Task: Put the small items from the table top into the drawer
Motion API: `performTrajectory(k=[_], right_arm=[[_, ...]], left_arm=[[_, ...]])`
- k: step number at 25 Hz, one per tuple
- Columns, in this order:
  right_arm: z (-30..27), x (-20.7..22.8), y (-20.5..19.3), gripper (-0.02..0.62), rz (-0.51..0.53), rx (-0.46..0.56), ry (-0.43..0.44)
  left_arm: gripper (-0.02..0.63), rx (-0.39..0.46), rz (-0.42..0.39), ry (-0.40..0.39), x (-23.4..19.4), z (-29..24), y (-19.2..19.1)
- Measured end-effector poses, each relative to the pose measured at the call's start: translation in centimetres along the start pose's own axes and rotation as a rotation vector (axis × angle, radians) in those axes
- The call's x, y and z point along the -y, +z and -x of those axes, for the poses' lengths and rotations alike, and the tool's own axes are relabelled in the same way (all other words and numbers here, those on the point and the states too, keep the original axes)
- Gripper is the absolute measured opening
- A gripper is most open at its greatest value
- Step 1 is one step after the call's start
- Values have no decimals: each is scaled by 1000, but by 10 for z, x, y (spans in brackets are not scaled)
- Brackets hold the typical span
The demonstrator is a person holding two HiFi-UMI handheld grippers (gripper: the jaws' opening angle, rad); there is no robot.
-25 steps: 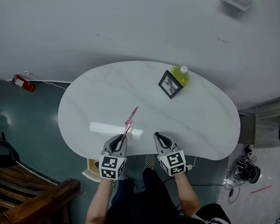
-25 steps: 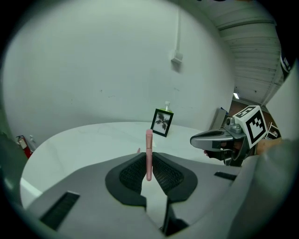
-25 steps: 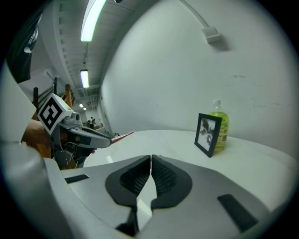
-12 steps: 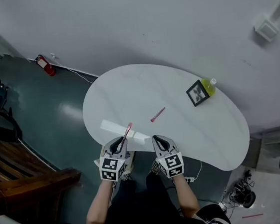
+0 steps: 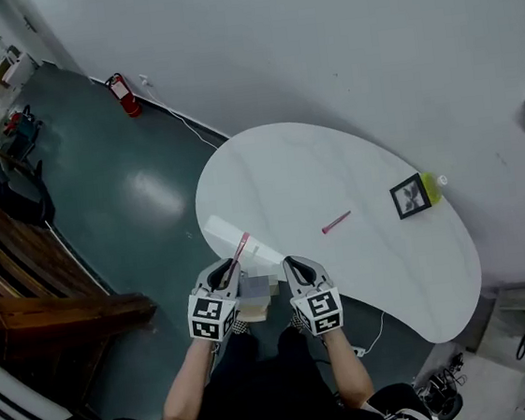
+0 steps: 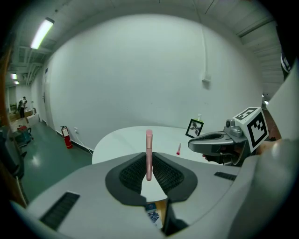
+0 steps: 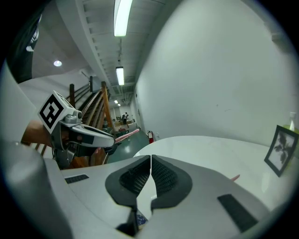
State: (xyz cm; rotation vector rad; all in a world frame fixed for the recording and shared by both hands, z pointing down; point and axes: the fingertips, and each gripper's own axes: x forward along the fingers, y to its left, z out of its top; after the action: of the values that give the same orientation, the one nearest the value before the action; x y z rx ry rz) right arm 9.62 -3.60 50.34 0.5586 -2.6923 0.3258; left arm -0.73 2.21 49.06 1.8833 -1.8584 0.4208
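**Head view.** Takes in the whole white bench (image 5: 277, 170) from above: rounded outline, far edge close to the grey wall, open green floor to its left out to a red fire extinguisher (image 5: 119, 94). Puts left claw (image 5: 224, 271) and right claw (image 5: 293, 266) side by side at the near edge, close together but apart. Shows a pink stick (image 5: 241, 246) slanting out of the left claw across the bench rim. Locates a loose pink stick (image 5: 336, 222) lying flat mid-bench, well apart from both claws, with bare surface all round it. Places a picture frame (image 5: 410, 196) near the far right edge, just beside a yellow-green bottle (image 5: 432, 185).

**Left gripper view.** Adds what the overhead angle lacks: left claw closed to a narrow gap, pads clamped on the pink stick (image 6: 148, 156), held upright and projecting above the jaws. Reveals a wood-coloured drawer (image 6: 161, 209) interior below the jaws, with a blue-printed item too small to identify. Catches the right claw (image 6: 191, 144) at the right.

**Right gripper view.** Confirms right claw fully closed, pads meeting, nothing between them. Shows the left claw (image 7: 113, 142) off to the left, and the loose pink stick (image 7: 234, 177) on the bench to the right.
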Motion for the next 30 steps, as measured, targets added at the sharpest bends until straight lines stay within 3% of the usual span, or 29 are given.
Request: performTrajectory(k=[12, 30], right_arm=[[-52, -59, -16, 32, 26, -70, 116], [-63, -77, -133, 32, -54, -233, 145]], left_arm=[[51, -45, 114, 81, -55, 29, -59], [51, -226, 186, 44, -51, 12, -195]])
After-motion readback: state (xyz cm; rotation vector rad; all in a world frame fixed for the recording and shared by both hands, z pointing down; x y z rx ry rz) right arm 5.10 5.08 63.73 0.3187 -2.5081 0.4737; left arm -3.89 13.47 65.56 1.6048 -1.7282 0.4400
